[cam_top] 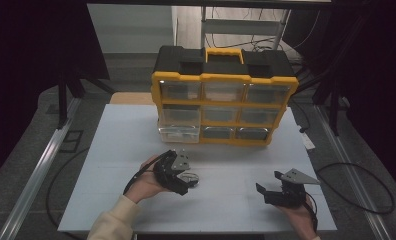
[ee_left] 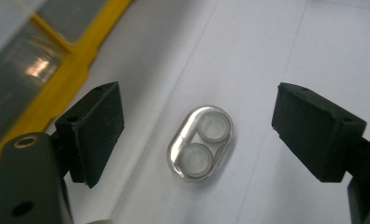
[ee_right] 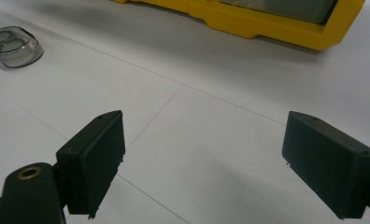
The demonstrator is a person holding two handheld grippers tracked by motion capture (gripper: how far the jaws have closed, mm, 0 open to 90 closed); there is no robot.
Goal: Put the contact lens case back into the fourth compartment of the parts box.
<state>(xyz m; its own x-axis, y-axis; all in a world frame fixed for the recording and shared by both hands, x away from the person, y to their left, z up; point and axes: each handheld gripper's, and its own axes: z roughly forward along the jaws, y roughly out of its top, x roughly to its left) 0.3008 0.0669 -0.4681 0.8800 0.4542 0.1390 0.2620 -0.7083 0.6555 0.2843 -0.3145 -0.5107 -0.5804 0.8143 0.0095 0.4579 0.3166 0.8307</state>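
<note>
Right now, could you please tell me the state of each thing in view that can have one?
Left tool: open, jaws either side of the case, not touching it.
Right tool: open, nothing between its jaws.
Clear two-well case: lying flat on the table, not held.
Yellow drawer cabinet: upright; bottom-left drawer pulled out slightly, the others closed.

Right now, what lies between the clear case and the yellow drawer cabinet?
Bare white table. In the right gripper view nothing stands between the clear case and the yellow drawer cabinet.
</note>
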